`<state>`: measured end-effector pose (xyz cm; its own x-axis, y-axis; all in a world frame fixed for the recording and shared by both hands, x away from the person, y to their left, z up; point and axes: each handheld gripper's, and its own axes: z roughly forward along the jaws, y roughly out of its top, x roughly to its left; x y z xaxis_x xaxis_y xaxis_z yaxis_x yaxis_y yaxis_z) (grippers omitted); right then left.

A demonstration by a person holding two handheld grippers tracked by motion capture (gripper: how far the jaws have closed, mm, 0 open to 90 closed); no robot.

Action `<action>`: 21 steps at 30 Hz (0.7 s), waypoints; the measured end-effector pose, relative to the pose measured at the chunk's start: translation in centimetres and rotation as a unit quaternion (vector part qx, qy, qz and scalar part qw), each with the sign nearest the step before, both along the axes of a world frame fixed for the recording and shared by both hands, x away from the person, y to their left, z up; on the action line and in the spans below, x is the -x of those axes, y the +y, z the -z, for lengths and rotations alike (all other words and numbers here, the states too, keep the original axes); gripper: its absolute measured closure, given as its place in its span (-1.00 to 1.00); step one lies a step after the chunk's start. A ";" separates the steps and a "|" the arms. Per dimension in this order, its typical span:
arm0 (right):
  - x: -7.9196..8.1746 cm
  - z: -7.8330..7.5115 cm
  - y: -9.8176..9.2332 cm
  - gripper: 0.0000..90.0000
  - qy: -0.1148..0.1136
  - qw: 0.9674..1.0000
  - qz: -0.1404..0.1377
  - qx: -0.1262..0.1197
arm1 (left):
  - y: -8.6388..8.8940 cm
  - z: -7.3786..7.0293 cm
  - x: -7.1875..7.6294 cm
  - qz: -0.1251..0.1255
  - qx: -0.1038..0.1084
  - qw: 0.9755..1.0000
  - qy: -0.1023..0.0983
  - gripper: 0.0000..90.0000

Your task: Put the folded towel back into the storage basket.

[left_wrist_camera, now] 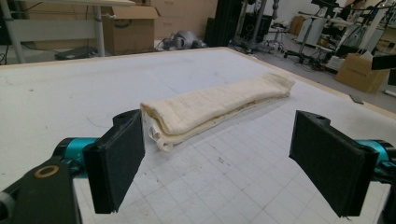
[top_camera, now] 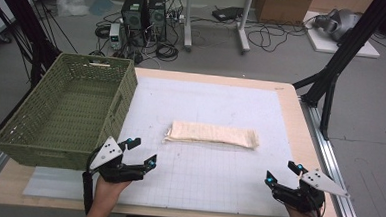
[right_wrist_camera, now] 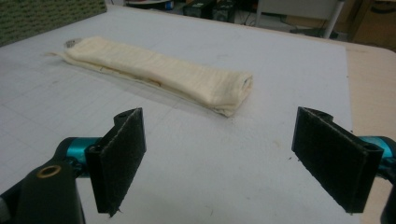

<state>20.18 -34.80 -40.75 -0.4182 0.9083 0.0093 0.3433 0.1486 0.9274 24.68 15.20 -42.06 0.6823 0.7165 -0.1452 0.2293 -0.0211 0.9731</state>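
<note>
A folded cream towel [top_camera: 212, 134] is lying mid-mat on the table [top_camera: 291, 108], just right of the green basket [top_camera: 65, 112]. The left gripper [top_camera: 137, 151] and right gripper [top_camera: 281, 173] are being held near the front edge, jaws spread wide, nothing gripped, both well apart from the towel. Likely risk: only the top layer is being pinched at an end, so the fold is being pulled open or the towel dragged across the mat.
</note>
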 end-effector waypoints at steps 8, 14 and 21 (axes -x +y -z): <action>0.0 0.1 0.0 -0.64 0.004 1.000 -0.005 0.003 | -0.2 0.1 -0.2 0.003 0.000 1.000 0.005 -0.59; -0.2 0.2 -0.2 -0.64 0.007 1.000 -0.008 -0.001 | -0.3 0.1 -0.4 0.007 0.021 1.000 0.017 -0.60; 0.0 0.1 0.0 -0.64 0.009 1.000 -0.014 0.004 | -0.7 -0.2 -0.4 0.008 0.022 1.000 0.017 -0.59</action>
<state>20.15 -34.81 -40.84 -0.4433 0.8963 0.0097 0.3559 0.1660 0.9197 25.09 14.51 -41.82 0.6875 0.6982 -0.1998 0.2623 0.0178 0.9648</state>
